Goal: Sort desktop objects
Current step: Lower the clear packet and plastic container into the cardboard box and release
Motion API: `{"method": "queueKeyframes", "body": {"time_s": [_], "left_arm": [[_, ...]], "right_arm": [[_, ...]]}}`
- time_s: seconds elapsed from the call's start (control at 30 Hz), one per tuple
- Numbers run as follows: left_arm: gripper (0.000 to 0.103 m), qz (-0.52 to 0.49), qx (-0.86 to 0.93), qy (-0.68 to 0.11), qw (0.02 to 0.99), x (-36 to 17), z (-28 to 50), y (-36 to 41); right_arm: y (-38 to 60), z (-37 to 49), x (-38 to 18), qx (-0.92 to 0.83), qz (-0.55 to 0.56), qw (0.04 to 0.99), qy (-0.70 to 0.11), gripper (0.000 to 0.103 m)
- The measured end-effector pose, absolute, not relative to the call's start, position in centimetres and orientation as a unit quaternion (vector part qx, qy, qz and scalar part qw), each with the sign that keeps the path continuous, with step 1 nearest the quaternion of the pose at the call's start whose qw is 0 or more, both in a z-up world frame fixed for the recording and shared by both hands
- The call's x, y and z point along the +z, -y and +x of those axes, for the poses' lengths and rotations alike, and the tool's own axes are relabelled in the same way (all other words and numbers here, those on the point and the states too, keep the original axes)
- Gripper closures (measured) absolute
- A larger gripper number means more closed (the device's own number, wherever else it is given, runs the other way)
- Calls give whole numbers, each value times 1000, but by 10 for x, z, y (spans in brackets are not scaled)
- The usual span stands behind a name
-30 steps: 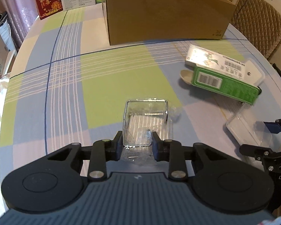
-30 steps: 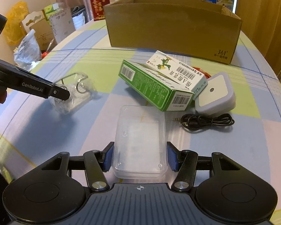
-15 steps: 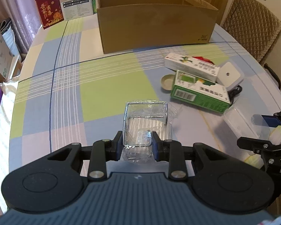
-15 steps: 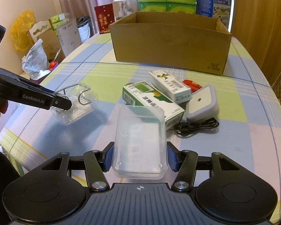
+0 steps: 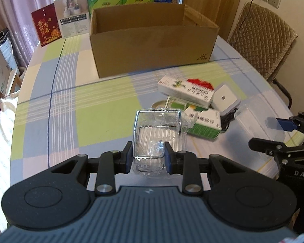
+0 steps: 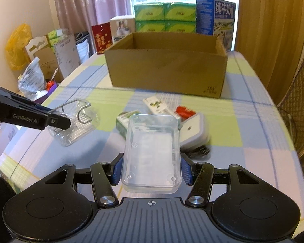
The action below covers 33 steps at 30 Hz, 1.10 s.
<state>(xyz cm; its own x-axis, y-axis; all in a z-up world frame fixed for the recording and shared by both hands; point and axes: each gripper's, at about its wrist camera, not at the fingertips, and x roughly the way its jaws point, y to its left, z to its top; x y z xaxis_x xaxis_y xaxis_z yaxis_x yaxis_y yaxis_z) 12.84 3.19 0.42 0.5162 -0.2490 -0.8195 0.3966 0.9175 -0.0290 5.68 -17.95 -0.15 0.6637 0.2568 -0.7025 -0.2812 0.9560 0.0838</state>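
Our left gripper has its blue pads closed on the near end of a wire rack wrapped in clear plastic, which we hold up off the checked tablecloth. Our right gripper is spread wider, its pads pressed against both long sides of a clear plastic box, also lifted.

From the right wrist camera we see the left gripper side-on at the left edge, its finger over the wrapped rack, and part of a hand behind it. The left wrist camera gives the reverse: the right gripper's blue fingertip and the clear box at the far right.

Below and beyond the held things, a small heap lies on the cloth: a green carton, a white carton with a red end lying partly on it, and a white square device just beside both. The left view alone shows a small round dish peeping out behind the green carton. The right view alone shows a dark cable in front of the white device.

Farther back stands the open cardboard box; what we see of its inside is bare. Behind it, green tissue packs and a blue milk carton are stacked by the window. A quilted chair stands at the table's right edge.
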Motion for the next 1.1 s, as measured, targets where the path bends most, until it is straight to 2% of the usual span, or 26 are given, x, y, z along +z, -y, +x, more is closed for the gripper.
{"method": "queueKeyframes", "body": {"time_s": [0.53,1.1], "left_arm": [[77,77,-198,-430,877,55,165,-4],[77,74,-214,-423,878,76,222,24]], "right_arm": [[201,109,44,140,-36,923,-356,49],[219,173,75,133,-56,930,-338,49]]}}
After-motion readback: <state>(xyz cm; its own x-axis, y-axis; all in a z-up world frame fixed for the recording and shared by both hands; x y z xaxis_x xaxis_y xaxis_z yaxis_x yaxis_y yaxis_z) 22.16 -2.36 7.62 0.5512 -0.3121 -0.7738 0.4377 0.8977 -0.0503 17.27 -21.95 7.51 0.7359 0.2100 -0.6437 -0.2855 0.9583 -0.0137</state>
